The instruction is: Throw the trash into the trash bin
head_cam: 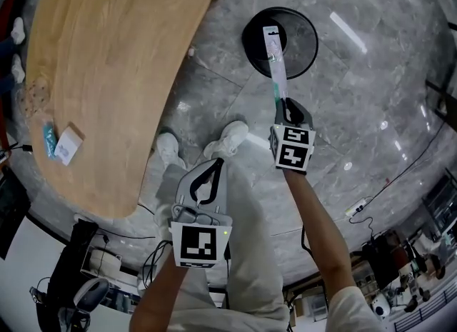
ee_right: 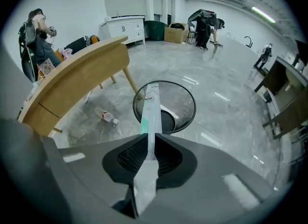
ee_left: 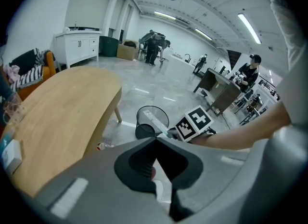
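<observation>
Glossy grey marble floor (head_cam: 357, 81), curved wooden table (head_cam: 107, 59), white cabinet (ee_left: 79, 47) by the wall (ee_left: 43, 16).

trash bin (head_cam: 305, 34) 1; long packet (head_cam: 275, 63) 1; table (head_cam: 107, 59) 1; bottle (ee_right: 107, 116) 1

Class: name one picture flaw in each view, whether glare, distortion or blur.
Head view: white glare streaks on the floor, and the wooden table bows with wide-angle distortion. Left gripper view: black vignette in the corners, the hand-held gripper soft near the lens. Right gripper view: same vignette; the long package blurs toward the lens, the trash bin is sharp.
</observation>
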